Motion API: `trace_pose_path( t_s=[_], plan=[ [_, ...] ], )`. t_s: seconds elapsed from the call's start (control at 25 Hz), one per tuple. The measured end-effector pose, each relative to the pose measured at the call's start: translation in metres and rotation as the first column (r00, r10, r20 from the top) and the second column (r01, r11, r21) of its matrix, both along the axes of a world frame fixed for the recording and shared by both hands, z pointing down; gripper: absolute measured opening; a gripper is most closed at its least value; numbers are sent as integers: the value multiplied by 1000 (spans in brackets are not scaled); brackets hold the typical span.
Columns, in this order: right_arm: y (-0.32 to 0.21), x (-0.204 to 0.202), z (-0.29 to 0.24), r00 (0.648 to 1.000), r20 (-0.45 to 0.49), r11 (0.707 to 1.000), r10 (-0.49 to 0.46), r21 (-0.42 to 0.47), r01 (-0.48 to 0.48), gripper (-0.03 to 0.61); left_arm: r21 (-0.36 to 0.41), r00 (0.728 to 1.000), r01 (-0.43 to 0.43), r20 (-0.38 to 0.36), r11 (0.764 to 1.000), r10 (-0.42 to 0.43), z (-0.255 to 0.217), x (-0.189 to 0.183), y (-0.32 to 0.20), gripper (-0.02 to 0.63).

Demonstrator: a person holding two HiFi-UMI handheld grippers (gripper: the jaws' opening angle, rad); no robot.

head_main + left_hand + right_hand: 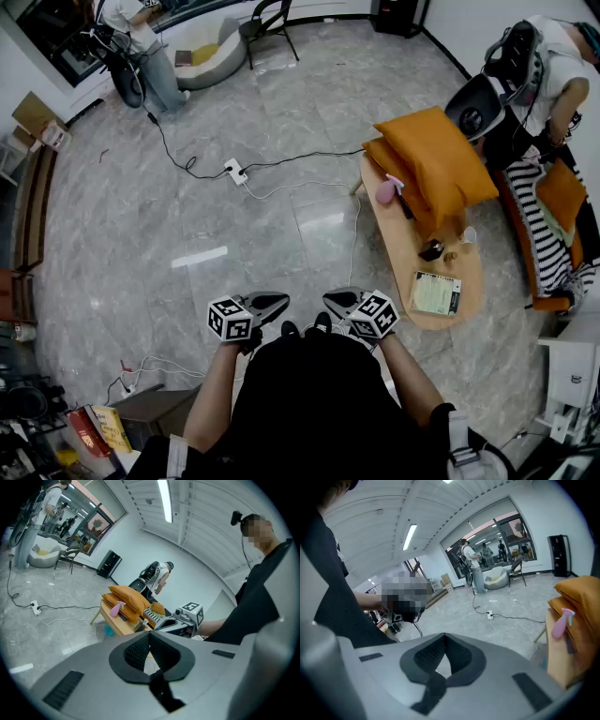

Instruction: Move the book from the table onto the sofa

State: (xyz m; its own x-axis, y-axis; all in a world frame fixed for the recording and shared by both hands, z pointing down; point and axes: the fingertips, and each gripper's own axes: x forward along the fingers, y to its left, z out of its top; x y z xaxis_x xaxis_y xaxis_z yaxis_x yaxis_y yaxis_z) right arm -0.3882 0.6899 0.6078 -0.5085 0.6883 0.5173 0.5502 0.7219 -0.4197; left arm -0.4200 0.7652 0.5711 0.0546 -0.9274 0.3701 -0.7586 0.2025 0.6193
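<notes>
Currently both grippers are held close to the operator's body, level with each other and well apart from the table. The left gripper (274,303) has its jaws fully together with nothing between them, as its own view confirms (149,641). The right gripper (337,301) is likewise closed and empty (444,645).

Containers: a cardboard box (34,112) stands at the far left by the wall; its contents cannot be made out.

The oval wooden table (401,251) stands to the right. On its near end lies the book (436,292), flat, cover up, close to the near rim and just beside the edge that faces the sofa. Small dark items (432,249) sit just beyond the book. The far end carries stacked orange cushions (433,161) with a pink spray bottle (386,191) at their left side.

The sofa (549,302) runs along the right of the table, with only a narrow gap between them. A striped blanket (544,239) and an orange cushion (562,192) cover its seat, and a person (548,84) bends over its far end.

Open tiled floor (187,225) extends ahead and to the left. A power strip (234,171) with trailing cables lies farther out on it.
</notes>
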Motion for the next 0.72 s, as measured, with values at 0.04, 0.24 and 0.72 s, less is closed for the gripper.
trace_pose_path(
  t_s=[0.04, 0.24, 0.72],
  plan=[
    [-1, 2, 0, 1000, 0, 1000, 1, 0, -1, 8, -1, 1000, 1, -1, 1000, -1, 0, 2, 0, 11],
    [-10, 13, 2, 1000, -6, 1000, 12, 12, -12, 8, 0, 1000, -1, -11, 1000, 1, 1, 15, -3, 11],
    [-15, 29, 5, 988, -34, 988, 152, 20, -151, 8, 4, 991, -126, -38, 992, 126, 9, 21, -7, 11]
  ],
)
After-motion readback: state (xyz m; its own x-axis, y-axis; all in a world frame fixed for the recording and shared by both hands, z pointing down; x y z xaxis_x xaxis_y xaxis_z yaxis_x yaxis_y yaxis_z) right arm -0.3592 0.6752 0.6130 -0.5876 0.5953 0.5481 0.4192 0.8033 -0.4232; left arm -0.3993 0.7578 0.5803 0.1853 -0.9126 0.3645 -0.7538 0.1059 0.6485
